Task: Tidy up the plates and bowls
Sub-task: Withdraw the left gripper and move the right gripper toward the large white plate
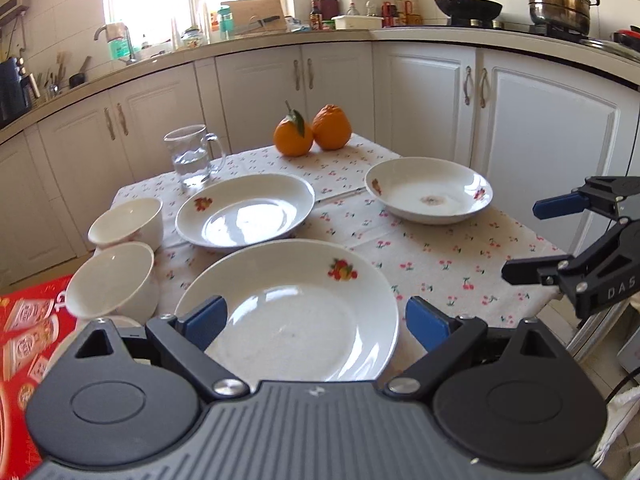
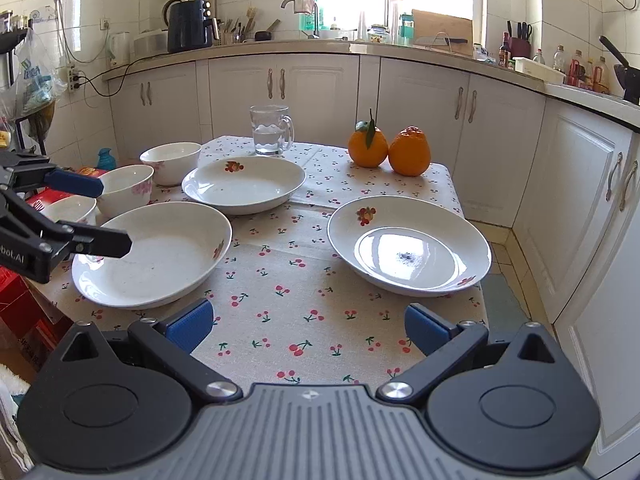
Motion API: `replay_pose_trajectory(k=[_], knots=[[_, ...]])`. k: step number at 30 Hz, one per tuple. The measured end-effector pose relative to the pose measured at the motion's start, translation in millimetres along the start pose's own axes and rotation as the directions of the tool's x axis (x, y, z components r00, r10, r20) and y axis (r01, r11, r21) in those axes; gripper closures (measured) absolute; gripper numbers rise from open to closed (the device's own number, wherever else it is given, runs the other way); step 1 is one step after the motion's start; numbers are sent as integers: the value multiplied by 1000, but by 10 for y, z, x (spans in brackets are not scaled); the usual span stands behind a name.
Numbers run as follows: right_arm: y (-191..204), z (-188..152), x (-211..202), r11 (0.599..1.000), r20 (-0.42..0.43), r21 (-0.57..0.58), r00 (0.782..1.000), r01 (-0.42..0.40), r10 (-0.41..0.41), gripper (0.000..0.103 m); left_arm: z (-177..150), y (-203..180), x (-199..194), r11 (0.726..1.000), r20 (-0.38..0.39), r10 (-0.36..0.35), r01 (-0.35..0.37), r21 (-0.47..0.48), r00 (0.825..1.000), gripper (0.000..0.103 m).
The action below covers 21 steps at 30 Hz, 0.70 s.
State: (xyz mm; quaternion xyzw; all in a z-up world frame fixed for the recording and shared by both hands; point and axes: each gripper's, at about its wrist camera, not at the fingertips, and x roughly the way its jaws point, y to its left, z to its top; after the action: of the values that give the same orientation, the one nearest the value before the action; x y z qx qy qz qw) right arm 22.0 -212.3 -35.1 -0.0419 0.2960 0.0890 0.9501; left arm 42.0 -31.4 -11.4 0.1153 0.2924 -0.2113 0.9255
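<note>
Three white plates with fruit prints lie on a cherry-print tablecloth. The near-left plate [image 1: 296, 312] [image 2: 154, 254] is just in front of my left gripper [image 1: 316, 320], which is open and empty. The middle plate [image 1: 245, 210] [image 2: 244, 184] lies behind it. The right plate [image 1: 428, 190] [image 2: 408, 244] lies ahead of my right gripper [image 2: 308, 326], open and empty over the cloth. White bowls [image 1: 114, 280] [image 1: 128, 220] [image 2: 125, 190] [image 2: 171, 162] stand at the left; a third bowl [image 2: 72, 209] shows partly behind the left gripper [image 2: 116, 212].
A glass mug with water [image 1: 191, 156] [image 2: 269, 130] and two oranges [image 1: 312, 130] [image 2: 388, 150] stand at the far side of the table. A red box [image 1: 28, 328] lies left of the table. White kitchen cabinets [image 1: 540, 140] surround the table. The right gripper [image 1: 520, 236] hangs off the table's right edge.
</note>
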Motion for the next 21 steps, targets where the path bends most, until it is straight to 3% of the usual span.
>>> replay_pose_trajectory(k=[11, 21], knots=[[192, 68, 101, 997, -36, -49, 998, -59, 57, 0, -497, 221, -21, 999, -96, 40, -43, -31, 995, 7], [305, 256, 451, 971, -123, -79, 968, -228, 217, 0, -595, 207, 198, 999, -123, 21, -25, -32, 992, 7]])
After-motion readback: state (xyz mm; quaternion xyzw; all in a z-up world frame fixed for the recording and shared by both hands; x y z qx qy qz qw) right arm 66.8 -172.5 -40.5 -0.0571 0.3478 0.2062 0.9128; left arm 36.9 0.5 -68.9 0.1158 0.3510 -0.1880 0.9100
